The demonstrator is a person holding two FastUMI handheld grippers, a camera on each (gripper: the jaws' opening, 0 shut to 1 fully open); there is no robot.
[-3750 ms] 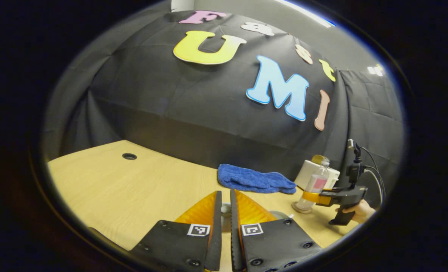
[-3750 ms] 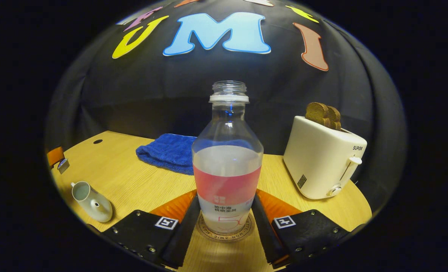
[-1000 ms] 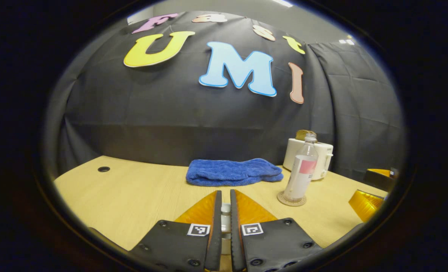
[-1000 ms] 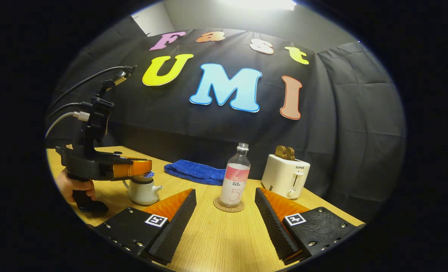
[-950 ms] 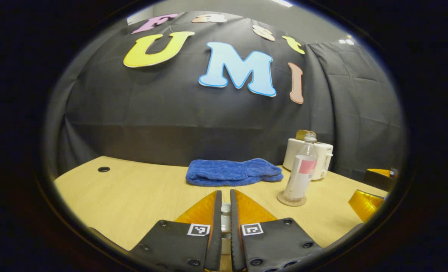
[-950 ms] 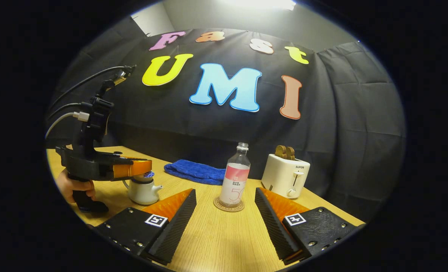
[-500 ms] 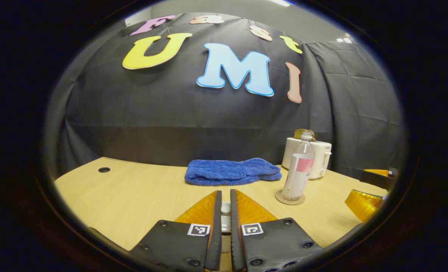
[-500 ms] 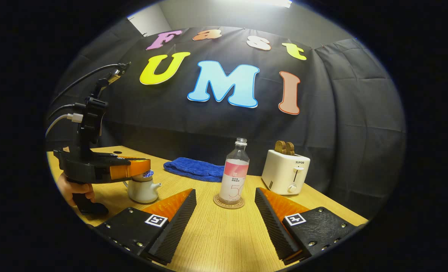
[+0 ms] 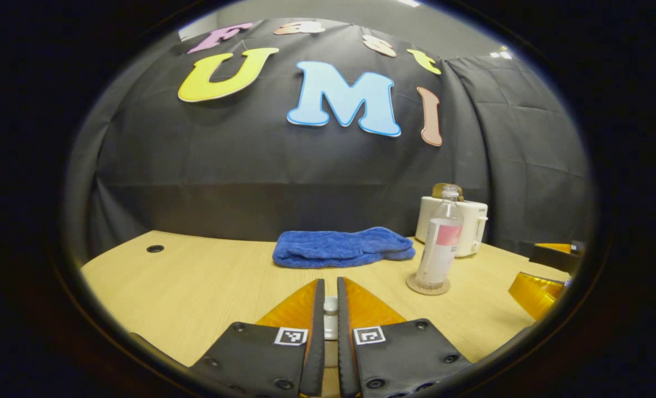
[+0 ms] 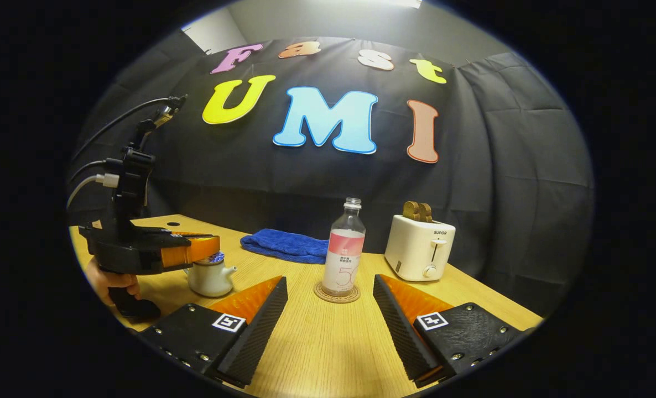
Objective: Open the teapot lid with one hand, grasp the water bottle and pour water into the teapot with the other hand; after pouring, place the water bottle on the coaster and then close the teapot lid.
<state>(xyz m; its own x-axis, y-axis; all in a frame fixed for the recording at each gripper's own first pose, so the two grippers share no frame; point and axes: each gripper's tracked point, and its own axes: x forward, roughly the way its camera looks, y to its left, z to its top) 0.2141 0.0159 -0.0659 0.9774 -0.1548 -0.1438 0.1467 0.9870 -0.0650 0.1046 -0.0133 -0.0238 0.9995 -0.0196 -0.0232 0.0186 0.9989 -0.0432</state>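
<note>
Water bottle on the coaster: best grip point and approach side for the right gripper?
Grip the water bottle on its straight lower body at the label band, below the tapering shoulder, probably coming in level from the front. It stands upright on the coaster, directly ahead of the open right gripper. The toaster crowds one side and the blue towel lies behind.

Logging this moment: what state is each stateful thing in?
Clear plastic water bottle: upright on round coaster, uncapped, partly full.
White ceramic teapot: upright, lid on.
Left claw: closed on lid knob.
Right claw: open, holding nothing.
White toaster: bread in slots.
Blue towel: bunched on table.
</note>
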